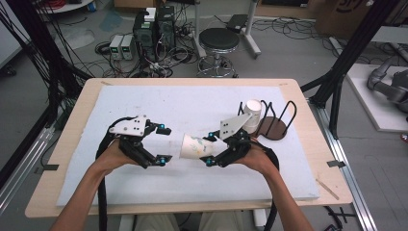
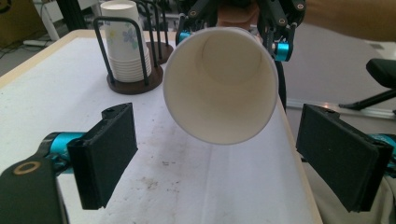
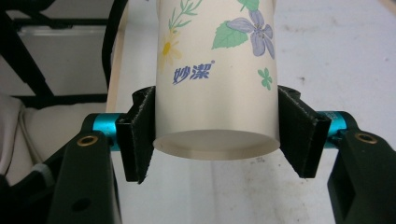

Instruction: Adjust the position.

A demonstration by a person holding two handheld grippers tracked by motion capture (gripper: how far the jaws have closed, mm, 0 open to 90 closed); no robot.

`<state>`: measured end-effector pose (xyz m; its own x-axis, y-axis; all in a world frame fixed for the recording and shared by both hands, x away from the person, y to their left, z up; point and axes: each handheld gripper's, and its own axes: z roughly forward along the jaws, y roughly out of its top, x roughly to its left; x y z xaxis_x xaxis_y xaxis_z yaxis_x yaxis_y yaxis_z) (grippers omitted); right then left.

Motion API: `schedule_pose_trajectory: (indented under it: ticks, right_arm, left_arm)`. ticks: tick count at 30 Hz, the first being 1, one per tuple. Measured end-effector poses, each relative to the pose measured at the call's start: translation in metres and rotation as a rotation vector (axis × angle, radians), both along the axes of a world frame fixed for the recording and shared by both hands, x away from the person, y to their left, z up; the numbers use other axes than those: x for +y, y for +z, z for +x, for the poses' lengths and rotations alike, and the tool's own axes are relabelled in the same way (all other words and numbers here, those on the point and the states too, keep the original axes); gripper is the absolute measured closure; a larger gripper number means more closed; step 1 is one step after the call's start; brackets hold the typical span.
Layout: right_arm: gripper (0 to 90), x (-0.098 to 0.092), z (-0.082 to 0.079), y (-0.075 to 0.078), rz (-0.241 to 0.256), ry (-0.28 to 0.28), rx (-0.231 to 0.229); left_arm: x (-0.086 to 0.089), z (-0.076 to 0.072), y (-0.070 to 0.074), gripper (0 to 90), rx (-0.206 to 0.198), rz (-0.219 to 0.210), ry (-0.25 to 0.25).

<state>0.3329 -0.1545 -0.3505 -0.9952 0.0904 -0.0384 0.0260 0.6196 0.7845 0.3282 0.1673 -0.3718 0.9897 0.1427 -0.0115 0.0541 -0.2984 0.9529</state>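
Observation:
A white paper cup point(image 1: 193, 146) with a flower print is held on its side above the white mat, its mouth turned toward my left gripper. My right gripper point(image 1: 210, 148) is shut on the cup's base end point(image 3: 215, 93), one pad on each side. The left gripper point(image 1: 164, 144) stands open just left of the cup's mouth point(image 2: 219, 84), its two pads point(image 2: 105, 151) apart and touching nothing. A stack of the same cups point(image 1: 251, 114) sits in a black wire holder point(image 1: 274, 124) at the right of the mat; it is also seen in the left gripper view point(image 2: 126, 51).
The white mat point(image 1: 187, 183) covers a wooden table point(image 1: 67, 139). Beyond the table's far edge stand a black stool point(image 1: 219, 43), computer boxes point(image 1: 154, 29) and floor cables. Black frame posts point(image 1: 346, 62) rise at both sides.

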Motion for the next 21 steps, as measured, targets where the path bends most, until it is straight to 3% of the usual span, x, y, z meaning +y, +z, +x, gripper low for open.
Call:
schedule_pose_trajectory:
  ticks: [7, 12, 15, 16, 21]
  right_arm:
    - [36.2, -0.005, -0.003, -0.009, 0.08, -0.007, 0.01]
    - [36.2, -0.009, -0.005, -0.015, 0.144, -0.003, 0.024]
    - [36.2, -0.01, -0.006, -0.019, 0.181, -0.001, 0.008]
    - [36.2, -0.011, -0.007, -0.022, 0.217, 0.009, 0.003]
    - [36.2, -0.012, -0.008, -0.027, 0.28, 0.01, -0.005]
  left_arm:
    - [0.001, -0.002, -0.014, 12.3, 0.02, -0.05, 0.024]
    - [0.001, -0.003, -0.023, 12.3, 0.031, -0.111, 0.02]
    - [-0.002, -0.004, -0.025, 12.3, 0.025, -0.1, 0.018]
    - [-0.003, -0.004, -0.025, 12.3, 0.024, -0.102, 0.013]
    - [-0.005, -0.005, -0.025, 12.3, 0.018, -0.119, 0.013]
